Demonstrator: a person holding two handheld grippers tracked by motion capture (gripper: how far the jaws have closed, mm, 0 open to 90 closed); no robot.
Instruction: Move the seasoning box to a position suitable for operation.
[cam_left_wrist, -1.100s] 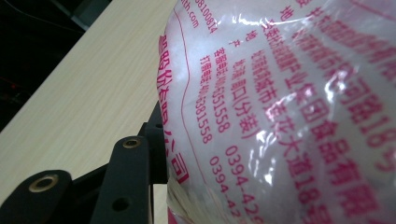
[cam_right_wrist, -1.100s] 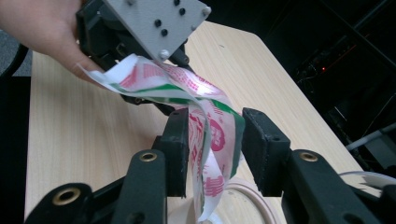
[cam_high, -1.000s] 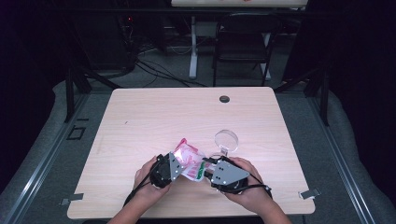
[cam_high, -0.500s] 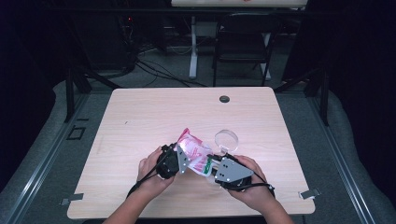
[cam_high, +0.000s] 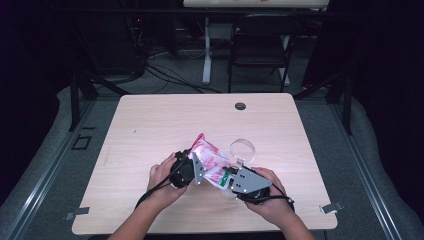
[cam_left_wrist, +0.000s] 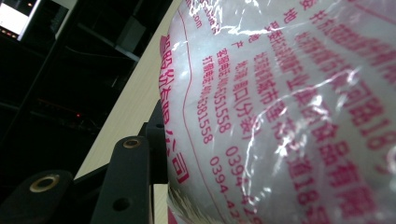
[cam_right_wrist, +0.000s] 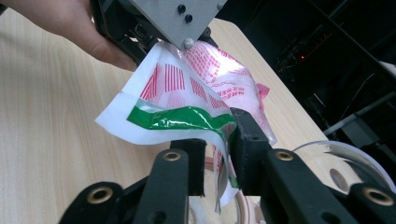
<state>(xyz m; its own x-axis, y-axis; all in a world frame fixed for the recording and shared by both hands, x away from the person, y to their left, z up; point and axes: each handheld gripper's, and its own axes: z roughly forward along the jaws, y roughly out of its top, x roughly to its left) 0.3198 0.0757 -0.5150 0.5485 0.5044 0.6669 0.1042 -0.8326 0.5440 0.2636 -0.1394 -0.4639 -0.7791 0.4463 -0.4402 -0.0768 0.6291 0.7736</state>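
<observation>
High view: two hand-held claws met over the near middle of the pale wooden tabletop (cam_high: 150, 130), a pink-and-white printed plastic bag (cam_high: 212, 160) stretched between them and lifted off the wood. The left claw (cam_high: 192, 167), held in the person's left hand (cam_high: 162, 180), gripped the bag at its left side; the right claw (cam_high: 227, 180), in the right hand (cam_high: 267, 200), took the bag's near right corner. A clear round container (cam_high: 242, 150) stood just right of and beyond the bag, and a small dark grommet (cam_high: 240, 106) sat well apart at the far edge of the tabletop.

Left claw view: the bag (cam_left_wrist: 289, 107), printed with pink characters and digits, lay pressed against the one black jaw in sight, so the claw stood about half open, clamped on the bulky bag.

Right claw view: the right claw (cam_right_wrist: 219, 144) had just been closing, its two black jaws narrowed onto the bag's flat sealed edge with its green band (cam_right_wrist: 182, 116), which passed between them. The left claw's grey plate (cam_right_wrist: 173, 18) and the left hand (cam_right_wrist: 60, 23) held the bag's far end. The clear container's rim (cam_right_wrist: 345, 154) showed at the right.
</observation>
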